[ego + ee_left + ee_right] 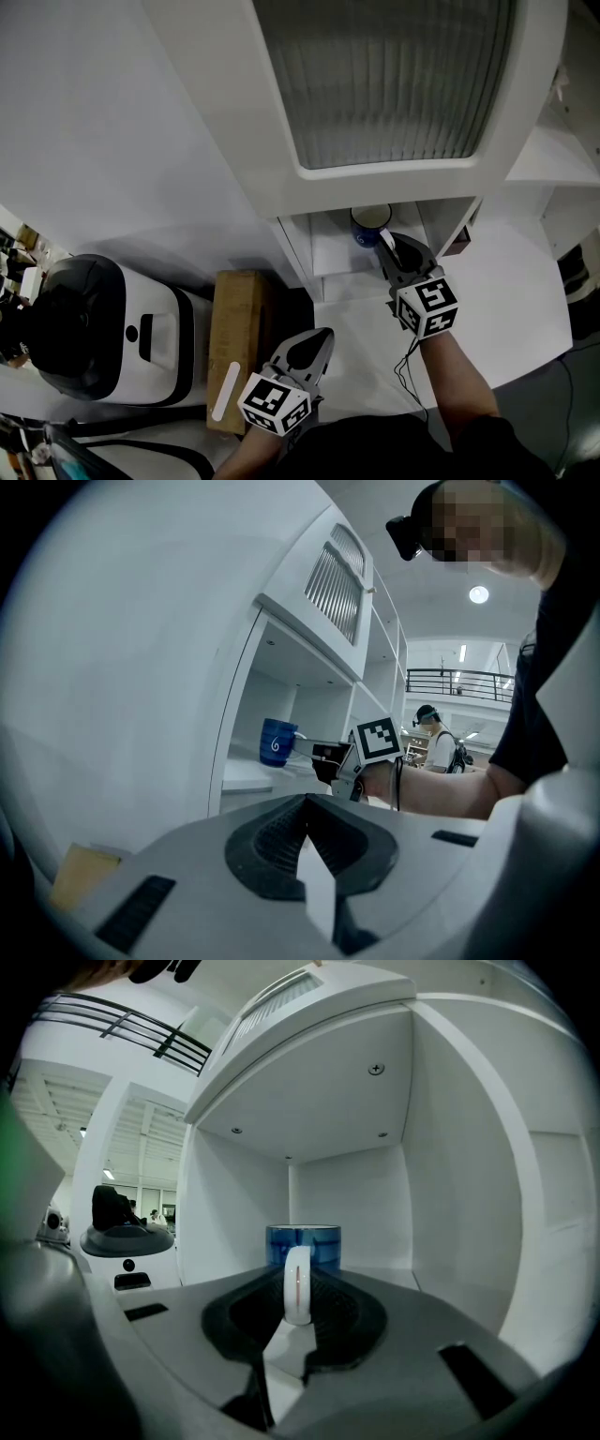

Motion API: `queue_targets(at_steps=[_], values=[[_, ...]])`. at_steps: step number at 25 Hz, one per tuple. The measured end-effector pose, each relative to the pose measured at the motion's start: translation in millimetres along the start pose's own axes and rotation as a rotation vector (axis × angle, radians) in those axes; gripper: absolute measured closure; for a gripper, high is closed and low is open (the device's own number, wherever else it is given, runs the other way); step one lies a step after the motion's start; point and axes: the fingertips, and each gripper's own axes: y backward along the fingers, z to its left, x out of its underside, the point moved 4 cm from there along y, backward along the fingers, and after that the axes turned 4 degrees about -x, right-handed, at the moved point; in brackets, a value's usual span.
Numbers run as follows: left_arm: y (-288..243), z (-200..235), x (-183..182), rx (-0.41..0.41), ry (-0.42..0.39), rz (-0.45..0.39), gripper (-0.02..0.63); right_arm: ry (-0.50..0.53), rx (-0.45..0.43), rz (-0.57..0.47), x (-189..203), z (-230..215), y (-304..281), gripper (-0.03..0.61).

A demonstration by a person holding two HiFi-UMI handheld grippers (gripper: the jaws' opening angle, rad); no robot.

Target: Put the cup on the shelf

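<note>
Right tool [299, 1277] is closed narrowly on the white handle [297, 1299] of the blue cup [317, 1241], just inside the front edge of the shelf [469, 1194]; likely rigid, slippery, breakable ceramic with some weight, best held by that handle.

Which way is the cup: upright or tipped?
Upright. The cup shows a level rim in the right gripper view, mouth up in the head view. The right gripper is shut on its white handle.

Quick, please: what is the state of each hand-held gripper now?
Left hand-held gripper: closed, holding nothing.
Right hand-held gripper: closed on the blue cup, by its white handle.
</note>
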Motion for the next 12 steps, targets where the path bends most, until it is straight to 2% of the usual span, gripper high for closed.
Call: queue_targets(at_steps=[4,12], values=[[0.5,-2.7,1.0,-0.011,0.005,0.001,0.607,0.034,0.006,0.006,0.0,0.6,0.2,0.532],[5.2,-7.6,2.1,-0.022,0.008,-0.006,0.607,0.038,0.014,0.023,3.3,2.5,-1.3,0.528]])
